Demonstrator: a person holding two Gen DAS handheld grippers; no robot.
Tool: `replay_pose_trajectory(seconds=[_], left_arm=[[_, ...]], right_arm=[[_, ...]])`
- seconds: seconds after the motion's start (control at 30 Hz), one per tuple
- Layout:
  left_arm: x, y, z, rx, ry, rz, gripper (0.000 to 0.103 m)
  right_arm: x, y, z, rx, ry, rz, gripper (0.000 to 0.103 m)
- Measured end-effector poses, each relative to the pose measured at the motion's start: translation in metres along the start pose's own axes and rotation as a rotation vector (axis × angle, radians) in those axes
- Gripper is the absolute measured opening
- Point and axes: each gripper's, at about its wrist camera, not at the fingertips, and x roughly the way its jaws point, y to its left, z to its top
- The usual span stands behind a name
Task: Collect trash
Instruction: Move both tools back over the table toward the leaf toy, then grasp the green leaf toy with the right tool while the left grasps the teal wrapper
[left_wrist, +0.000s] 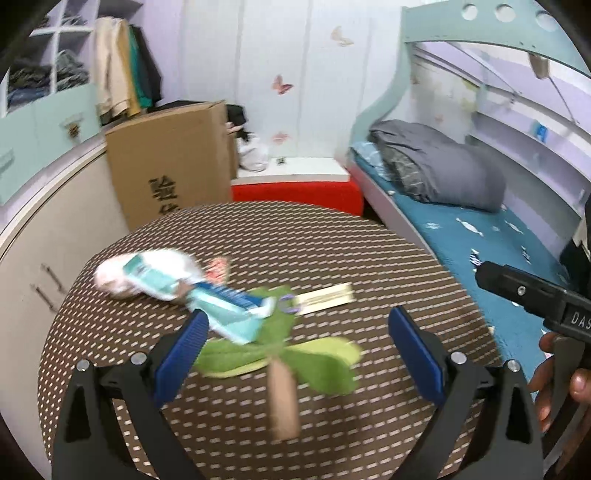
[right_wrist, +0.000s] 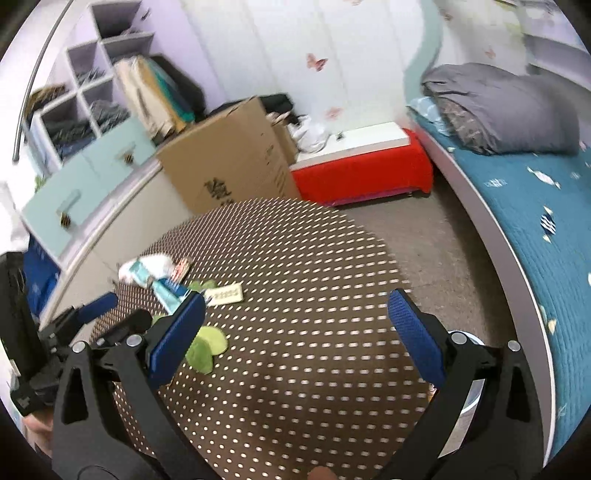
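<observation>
A round table covered in brown cloth with small pale dashes (left_wrist: 258, 240) carries a loose cluster of litter on the half nearer the cream cupboards. Farthest from the cameras lies a crumpled white tissue wad (left_wrist: 110, 282), with a pale teal and white plastic wrapper (left_wrist: 153, 277) lying over it and a small red-and-white printed wrapper (left_wrist: 218, 267) just behind. A second teal and blue packet (left_wrist: 229, 314) sits nearer, overlapping the green leafy scraps (left_wrist: 317, 363) that spread around a tan stick-like piece (left_wrist: 282, 398); motion blur hides finer detail. Beside the leaves rests a flat cream paper label with printing (left_wrist: 325, 299). The left gripper (left_wrist: 297, 345) hangs over the leaves with its blue-padded fingers (left_wrist: 183, 350) spread wide apart, nothing between them; whether a pad touches the packet cannot be told. The right gripper (right_wrist: 295, 334) is likewise wide open and empty, poised above bare cloth on the side of the table toward the bed, well apart from the litter. From the left wrist view its black body shows at the right edge, held by a hand (left_wrist: 554, 384). Beyond the table stand a tall brown cardboard box (left_wrist: 170, 162), a red-sided low bench with a white top (left_wrist: 295, 192), and a bed with a blue patterned sheet (left_wrist: 480, 240) bearing a folded grey quilt (left_wrist: 443, 166).
</observation>
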Motion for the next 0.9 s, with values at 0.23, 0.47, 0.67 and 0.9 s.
replay_pose_trajectory(seconds=[0.23, 0.47, 0.67, 0.9], left_arm=[[0.002, 0.053, -0.022, -0.053, 0.023, 0.078, 0.096], [0.005, 0.097, -0.046, -0.154, 0.065, 0.119, 0.096], [0.005, 0.116, -0.053, -0.184, 0.07, 0.139, 0.096], [0.017, 0.116, -0.029, -0.169, 0.057, 0.136, 0.096]], right_arm=[[0.039, 0.045, -0.013, -0.134, 0.097, 0.04, 0.097], [0.083, 0.093, -0.032, -0.267, 0.197, 0.097, 0.097], [0.109, 0.127, -0.048, -0.39, 0.24, 0.098, 0.089], [0.118, 0.144, -0.054, -0.451, 0.252, 0.096, 0.032]])
